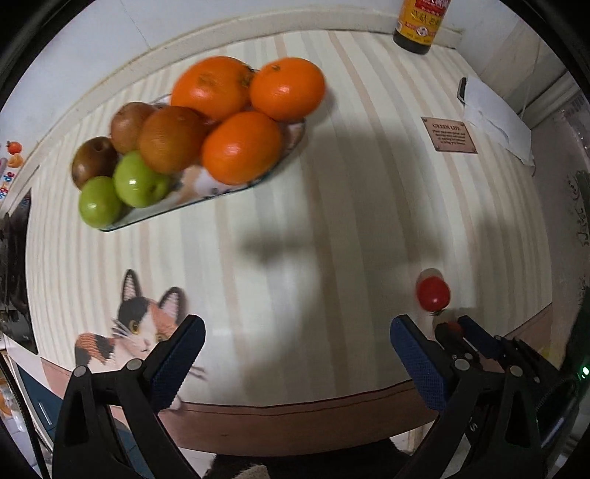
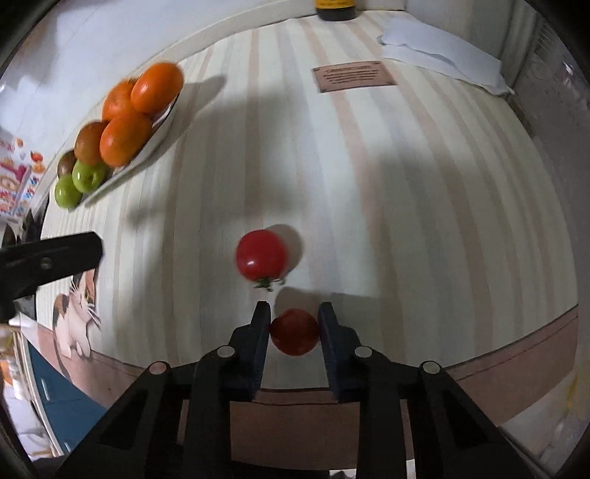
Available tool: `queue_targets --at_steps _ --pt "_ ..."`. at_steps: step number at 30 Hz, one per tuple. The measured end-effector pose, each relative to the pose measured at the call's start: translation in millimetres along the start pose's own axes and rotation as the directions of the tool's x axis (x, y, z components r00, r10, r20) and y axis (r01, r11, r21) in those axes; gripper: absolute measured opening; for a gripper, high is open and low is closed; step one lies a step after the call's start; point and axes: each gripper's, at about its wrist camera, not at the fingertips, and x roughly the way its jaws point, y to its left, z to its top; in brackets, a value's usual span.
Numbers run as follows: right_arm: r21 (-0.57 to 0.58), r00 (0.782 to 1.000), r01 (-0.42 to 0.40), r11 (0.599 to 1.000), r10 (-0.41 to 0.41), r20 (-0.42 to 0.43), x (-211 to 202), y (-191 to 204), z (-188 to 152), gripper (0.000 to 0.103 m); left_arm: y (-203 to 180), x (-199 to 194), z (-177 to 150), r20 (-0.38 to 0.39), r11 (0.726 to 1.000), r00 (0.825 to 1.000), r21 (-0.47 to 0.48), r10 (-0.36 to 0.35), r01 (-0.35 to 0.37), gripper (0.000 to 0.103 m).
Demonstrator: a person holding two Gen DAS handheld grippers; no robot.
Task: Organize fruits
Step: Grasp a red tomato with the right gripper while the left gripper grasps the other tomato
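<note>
Right gripper [image 2: 295,320] above striped tablecloth [image 2: 405,202].

A striped counter [image 1: 332,228] carries a dark sauce bottle [image 1: 418,25] at its far edge. A small brown plaque [image 1: 448,134] lies far ahead of the tool, white paper [image 1: 494,118] just beyond it. A printed cat [image 1: 136,324] decorates the near-left corner.

- Left gripper [image 1: 297,353] is hovering over the striped desk [image 1: 332,221], jaws spread wide.
- Oranges [image 1: 241,147], kiwis [image 1: 131,125] and green apples [image 1: 138,180] are crowding a plate [image 1: 221,189].
- A cherry tomato [image 1: 433,293] is lying near the right gripper [image 1: 455,328].
</note>
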Motion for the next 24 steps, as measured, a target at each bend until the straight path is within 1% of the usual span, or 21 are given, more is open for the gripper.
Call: queue_targets --at_steps 3,5,9,11,13,14,15,16,17,18,19,21,24 --pt "0.04 1.0 -0.019 0.999 0.018 0.023 -9.2 -19.1 1.4 0.029 -15.2 5.7 4.2 -0.017 0.999 1.0 0.035 -0.019 0.019 0.103" --pt "0.061 0.999 -0.018 0.998 0.015 0.04 -16.4 -30.4 3.3 0.029 -30.1 10.9 6.7 -0.029 0.997 0.999 0.074 -0.034 0.037 0.103" --pt "0.093 0.999 -0.007 0.996 0.003 0.049 -23.0 -50.7 6.0 0.029 -62.6 19.5 10.0 -0.057 0.982 0.995 0.166 -0.084 0.092 0.103" --pt "0.106 0.999 -0.005 0.994 -0.001 0.05 -26.5 -58.1 8.3 0.029 -78.6 22.9 11.3 -0.061 0.973 0.993 0.202 -0.101 0.111 0.101" --pt "0.12 0.999 -0.002 0.993 -0.004 0.047 -27.0 -67.1 9.1 0.029 -92.2 27.3 13.8 -0.067 0.964 0.991 0.232 -0.115 0.128 0.093" --pt "0.126 0.999 -0.001 0.992 -0.005 0.046 -26.8 -70.1 9.0 0.029 -96.5 29.8 14.8 -0.072 0.962 0.991 0.239 -0.117 0.131 0.091" --pt "0.13 0.999 -0.002 0.991 -0.004 0.045 -28.1 -74.0 8.6 0.029 -100.5 33.1 15.7 -0.08 0.959 0.989 0.245 -0.126 0.142 0.083" --pt "0.135 0.999 -0.002 0.991 -0.004 0.044 -28.1 -76.4 7.9 0.029 -103.4 36.5 16.1 -0.088 0.957 0.987 0.247 -0.135 0.153 0.071" --pt "0.139 0.999 -0.004 0.99 -0.002 0.042 -27.5 -78.2 8.1 0.029 -105.5 41.6 16.6 -0.104 0.955 0.984 0.245 -0.143 0.165 0.065" --pt "0.142 0.999 -0.005 0.99 0.0 0.04 -25.6 -78.6 8.8 0.029 -106.7 45.6 16.6 -0.119 0.955 0.982 0.242 -0.147 0.172 0.054" --pt "0.144 0.999 -0.007 0.989 0.001 0.037 -24.4 -79.3 8.9 0.029 -107.6 50.5 16.5 -0.136 0.955 0.979 0.236 -0.152 0.181 0.046" --pt "0.145 0.999 -0.008 0.989 0.003 0.037 -23.5 -80.5 9.7 0.029 -107.9 53.2 16.9 -0.138 0.956 0.978 0.23 -0.153 0.182 0.036" --pt "0.142 0.999 -0.011 0.99 0.005 0.039 -24.3 -80.8 11.3 0.029 -103.0 51.0 18.9 -0.114 0.958 0.982 0.229 -0.153 0.175 0.029"
